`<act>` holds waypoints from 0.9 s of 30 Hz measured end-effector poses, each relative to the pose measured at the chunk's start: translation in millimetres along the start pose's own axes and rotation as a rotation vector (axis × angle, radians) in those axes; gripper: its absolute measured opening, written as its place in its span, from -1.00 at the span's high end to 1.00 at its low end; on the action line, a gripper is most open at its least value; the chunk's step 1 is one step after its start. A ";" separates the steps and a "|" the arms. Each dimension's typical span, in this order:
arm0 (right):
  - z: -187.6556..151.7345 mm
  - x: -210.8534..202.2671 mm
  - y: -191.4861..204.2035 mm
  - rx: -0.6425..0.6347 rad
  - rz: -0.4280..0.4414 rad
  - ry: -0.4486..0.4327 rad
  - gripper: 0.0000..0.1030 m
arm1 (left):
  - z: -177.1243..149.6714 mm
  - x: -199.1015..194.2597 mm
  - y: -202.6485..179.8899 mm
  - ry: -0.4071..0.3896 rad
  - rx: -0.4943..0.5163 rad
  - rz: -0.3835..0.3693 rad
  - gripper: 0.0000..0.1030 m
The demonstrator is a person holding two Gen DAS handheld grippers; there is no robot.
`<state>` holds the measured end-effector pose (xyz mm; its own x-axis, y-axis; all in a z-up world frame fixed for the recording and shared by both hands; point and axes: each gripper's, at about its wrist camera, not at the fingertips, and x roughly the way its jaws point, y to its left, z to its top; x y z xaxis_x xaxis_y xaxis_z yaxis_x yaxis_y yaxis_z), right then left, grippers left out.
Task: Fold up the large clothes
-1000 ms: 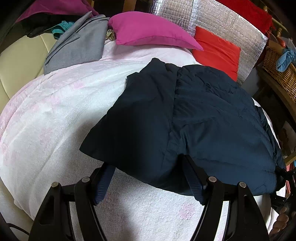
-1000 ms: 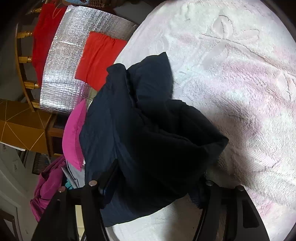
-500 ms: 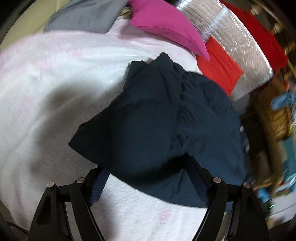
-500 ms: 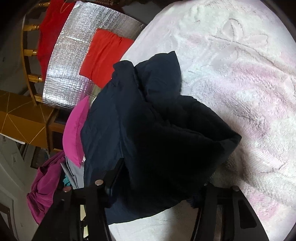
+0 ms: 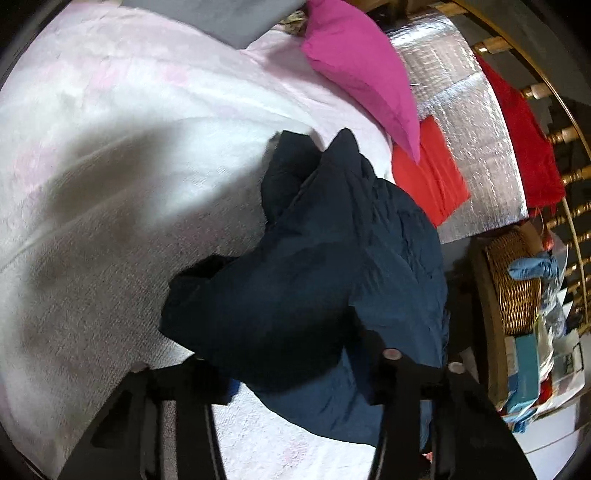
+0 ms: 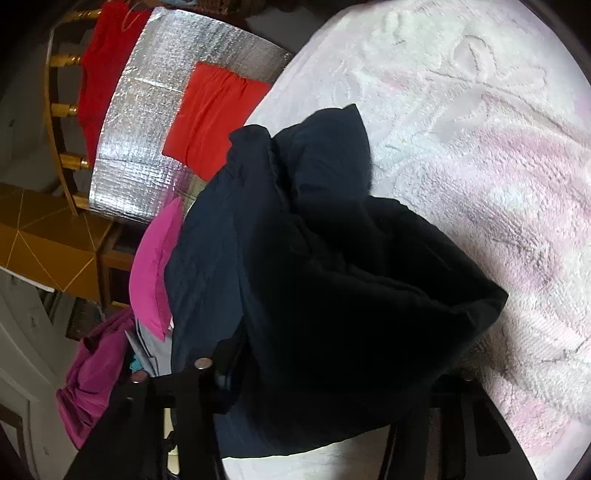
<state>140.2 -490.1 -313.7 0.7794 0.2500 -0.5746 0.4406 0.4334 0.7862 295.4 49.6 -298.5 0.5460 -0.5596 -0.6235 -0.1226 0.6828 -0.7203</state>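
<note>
Jacket (image 5: pixel 314 280): dark navy, bunched on the bed (image 5: pixel 92 221) near the pink pillow (image 5: pixel 362 74).
Left gripper (image 5: pixel 295 373): jaws just narrowed — jacket fabric between them, gripped.
Right gripper (image 6: pixel 332 373): jaws just narrowed — jacket fold clamped.

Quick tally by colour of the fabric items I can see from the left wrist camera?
Navy: 1, jacket
Pink: 1, pillow
Red: 2, cushion, hanging cloth
Grey: 1, garment
Blue: 1, cloth on basket
Total: 6
</note>
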 end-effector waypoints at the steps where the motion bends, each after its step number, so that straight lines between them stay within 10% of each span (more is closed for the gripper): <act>1: -0.7 -1.4 0.7 -0.005 0.001 -0.004 0.11 | 1.1 0.1 0.2 -0.004 0.004 -0.004 0.29; 27: -30.0 -37.5 6.0 -0.218 -0.003 -0.017 0.36 | -6.5 -37.6 -0.5 -0.025 0.157 -0.007 0.62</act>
<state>100.3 -470.9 -294.2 0.7863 0.2349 -0.5715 0.3373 0.6118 0.7155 269.5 67.2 -276.7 0.5672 -0.5542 -0.6092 0.0114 0.7449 -0.6671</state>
